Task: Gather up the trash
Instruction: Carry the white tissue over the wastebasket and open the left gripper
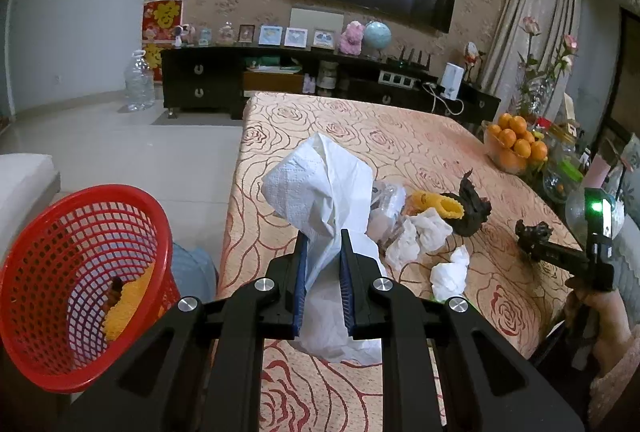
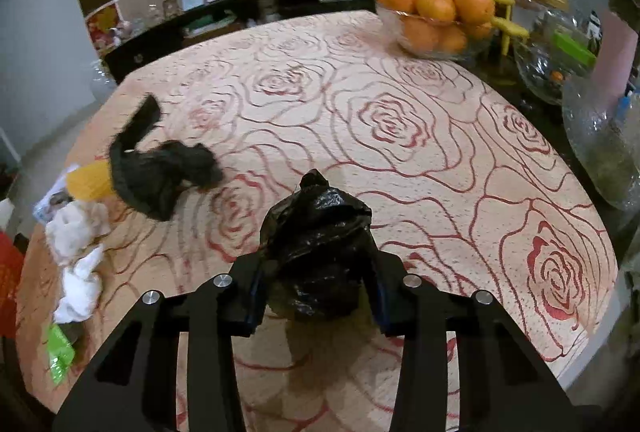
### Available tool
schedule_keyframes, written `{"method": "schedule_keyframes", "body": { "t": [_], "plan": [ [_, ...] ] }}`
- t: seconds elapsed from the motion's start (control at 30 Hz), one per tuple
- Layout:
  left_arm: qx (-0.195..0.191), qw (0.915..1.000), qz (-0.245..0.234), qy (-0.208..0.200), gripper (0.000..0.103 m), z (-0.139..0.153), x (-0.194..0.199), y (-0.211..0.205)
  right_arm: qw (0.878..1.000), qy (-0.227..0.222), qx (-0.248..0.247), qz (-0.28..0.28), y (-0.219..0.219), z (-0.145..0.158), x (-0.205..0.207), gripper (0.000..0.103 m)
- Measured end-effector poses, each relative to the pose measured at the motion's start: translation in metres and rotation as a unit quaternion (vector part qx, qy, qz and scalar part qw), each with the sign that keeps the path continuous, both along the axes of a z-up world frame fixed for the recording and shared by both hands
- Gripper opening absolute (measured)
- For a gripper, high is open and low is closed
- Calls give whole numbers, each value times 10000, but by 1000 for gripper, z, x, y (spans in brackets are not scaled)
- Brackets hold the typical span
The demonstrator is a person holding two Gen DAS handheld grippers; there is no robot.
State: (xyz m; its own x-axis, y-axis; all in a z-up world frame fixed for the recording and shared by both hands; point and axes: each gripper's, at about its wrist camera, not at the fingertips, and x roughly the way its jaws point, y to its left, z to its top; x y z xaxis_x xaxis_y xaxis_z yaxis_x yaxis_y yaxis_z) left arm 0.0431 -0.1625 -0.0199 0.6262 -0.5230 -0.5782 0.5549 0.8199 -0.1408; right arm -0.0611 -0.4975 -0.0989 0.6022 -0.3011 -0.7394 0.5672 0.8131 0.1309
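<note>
My left gripper (image 1: 323,252) is shut on a large white crumpled tissue (image 1: 320,188), held above the table's left edge. A red mesh basket (image 1: 36,360) stands to its left, below table level, with yellow trash inside. My right gripper (image 2: 318,272) is shut on a crumpled black plastic bag (image 2: 320,232) over the rose-patterned tablecloth (image 2: 400,136); it also shows in the left wrist view (image 1: 532,232). On the table lie another black bag (image 2: 156,172), a yellow foam net (image 2: 86,182), white tissues (image 2: 78,232) and a green wrapper (image 2: 60,356).
A glass bowl of oranges (image 2: 436,12) stands at the table's far right, with glass jars (image 2: 600,136) beside it. A dark TV cabinet (image 1: 208,80) and a big water bottle (image 1: 138,80) stand beyond the table. A white seat (image 1: 20,176) is behind the basket.
</note>
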Motion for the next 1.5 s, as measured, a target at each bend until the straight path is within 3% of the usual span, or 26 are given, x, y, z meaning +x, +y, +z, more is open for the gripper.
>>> {"method": "schedule_keyframes", "body": {
  "t": [0.23, 0.8, 1.1, 1.33, 1.5],
  "plan": [
    [-10, 10000, 57, -36, 14, 2, -2, 6, 9983, -312, -319, 387, 34, 23, -8, 40],
    [-147, 9992, 342, -126, 14, 17, -7, 37, 9927, -826, -284, 826, 85, 57, -23, 40],
    [-216, 9955, 854, -359, 14, 42, -1, 85, 9903, -901, -320, 1006, 106, 62, -23, 40],
    [-79, 9903, 1348, -333, 14, 46, 16, 125, 9880, -904, -363, 1198, 124, 66, -19, 40],
    [35, 9860, 1668, -79, 14, 37, 36, 149, 9872, -884, -377, 1270, 131, 65, -16, 40]
  ]
}}
